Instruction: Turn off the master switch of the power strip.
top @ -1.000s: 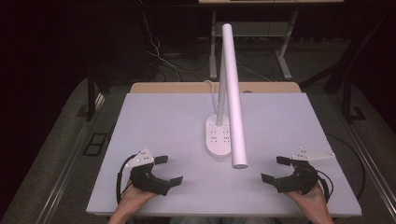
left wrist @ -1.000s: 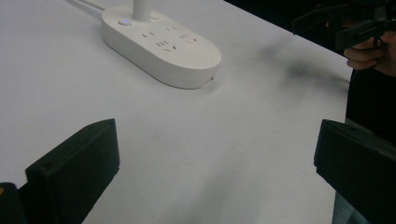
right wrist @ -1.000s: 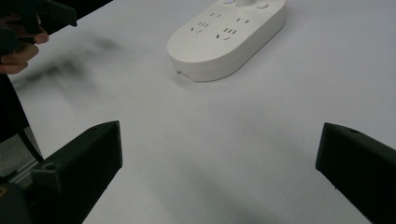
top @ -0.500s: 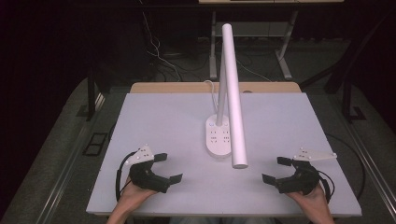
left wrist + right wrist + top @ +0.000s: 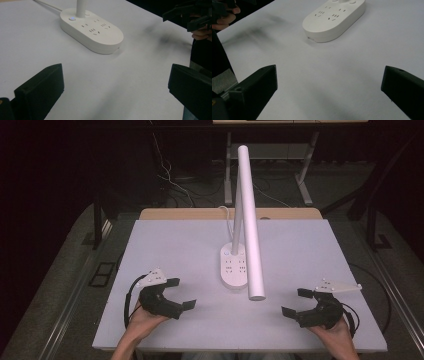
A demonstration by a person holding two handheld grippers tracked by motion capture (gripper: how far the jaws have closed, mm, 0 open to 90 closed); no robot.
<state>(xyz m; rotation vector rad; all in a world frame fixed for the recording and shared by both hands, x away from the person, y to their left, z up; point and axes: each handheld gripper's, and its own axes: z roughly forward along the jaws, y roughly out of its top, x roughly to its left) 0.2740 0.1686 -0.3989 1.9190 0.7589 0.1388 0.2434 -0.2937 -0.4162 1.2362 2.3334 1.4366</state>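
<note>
On table (image 5: 165, 245) — one lamp (image 5: 250, 220), two open claws — left claw (image 5: 183, 293), right claw (image 5: 294, 302).

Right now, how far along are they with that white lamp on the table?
Nothing looks done yet. The lamp stands upright on its oval base with sockets, mid-table, untouched. In hand: the left gripper and the right gripper sit near the table's front edge on either side, jaws wide open, both pointed at the base. Reaching the lamp and handling it is all still left.
</note>
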